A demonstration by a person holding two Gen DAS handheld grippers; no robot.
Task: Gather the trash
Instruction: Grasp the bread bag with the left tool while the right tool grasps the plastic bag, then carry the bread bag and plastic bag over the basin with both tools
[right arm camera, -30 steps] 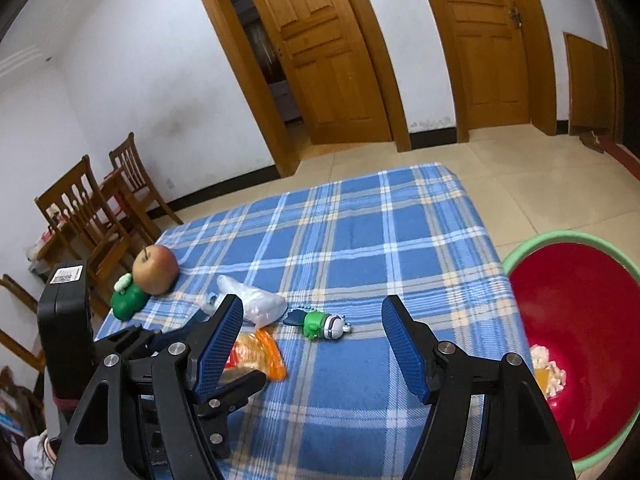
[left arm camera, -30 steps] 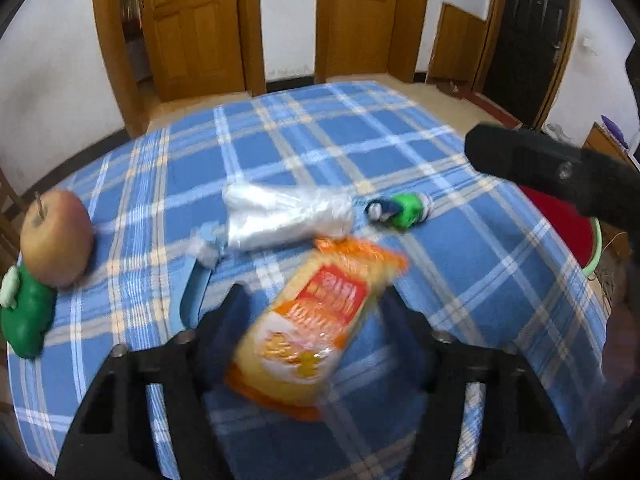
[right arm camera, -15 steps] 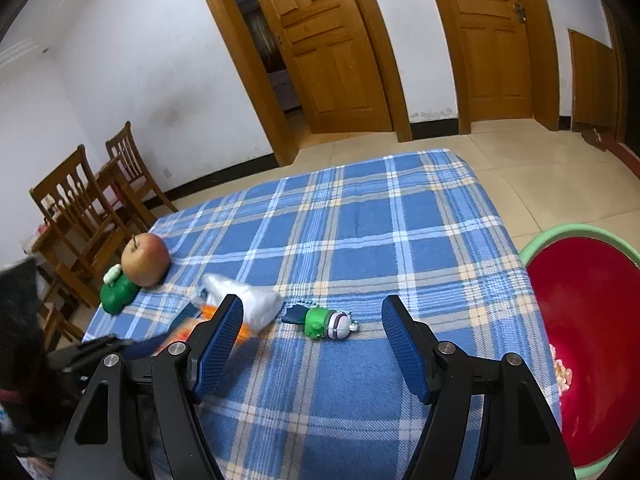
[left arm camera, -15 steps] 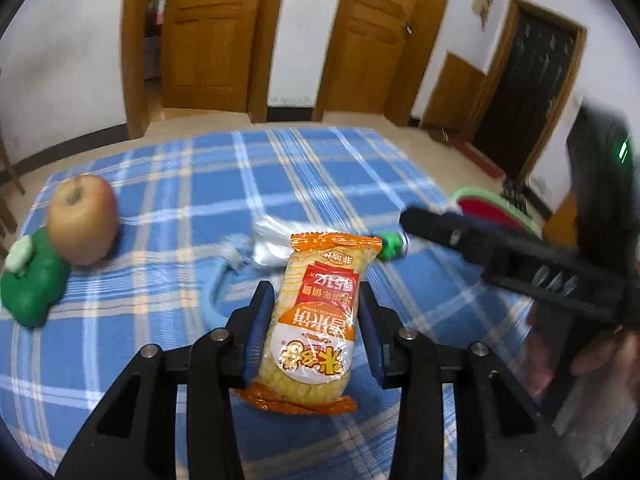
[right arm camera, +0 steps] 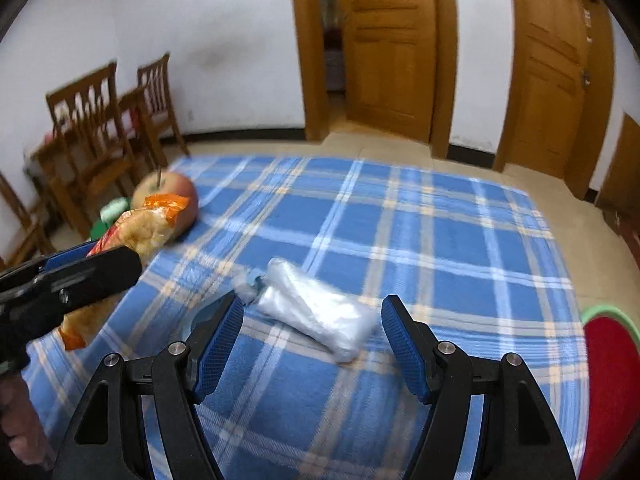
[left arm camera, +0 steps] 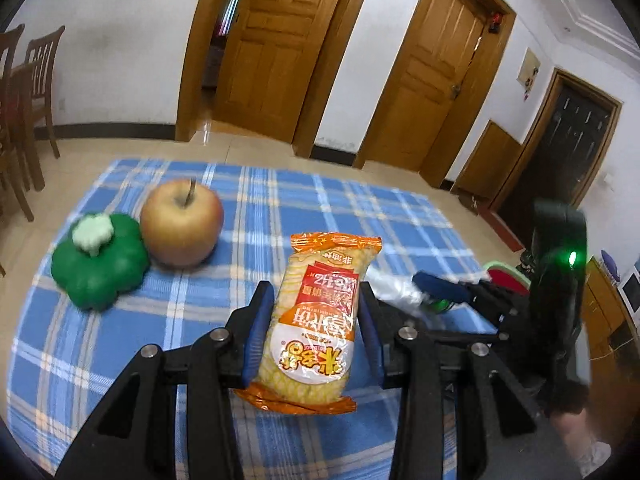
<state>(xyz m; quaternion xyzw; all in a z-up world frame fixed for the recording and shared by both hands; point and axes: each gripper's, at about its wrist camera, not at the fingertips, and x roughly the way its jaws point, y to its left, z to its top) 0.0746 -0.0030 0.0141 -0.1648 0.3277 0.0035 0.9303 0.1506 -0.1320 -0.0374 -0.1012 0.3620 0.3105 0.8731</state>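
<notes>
My left gripper [left arm camera: 318,320] is shut on an orange and yellow snack packet [left arm camera: 316,324] and holds it above the blue plaid cloth [left arm camera: 100,340]. The packet [right arm camera: 132,236] also shows at the left of the right wrist view, clamped in the left gripper [right arm camera: 104,256]. My right gripper [right arm camera: 312,332] is open, its blue pads either side of a crumpled clear plastic bag [right arm camera: 316,312] lying on the cloth [right arm camera: 440,240]. The right gripper [left arm camera: 452,284] shows at the right of the left wrist view, over the bag [left arm camera: 394,288].
An apple [left arm camera: 182,228] and a green toy [left arm camera: 100,262] sit at the table's left side. A red basin with a green rim [right arm camera: 612,380] stands off the table's right edge. Wooden chairs [right arm camera: 100,140] stand beyond the left end.
My left gripper has lifted the snack packet and swung left towards the apple. My right gripper has moved left from the small green toy to straddle the clear plastic bag.
</notes>
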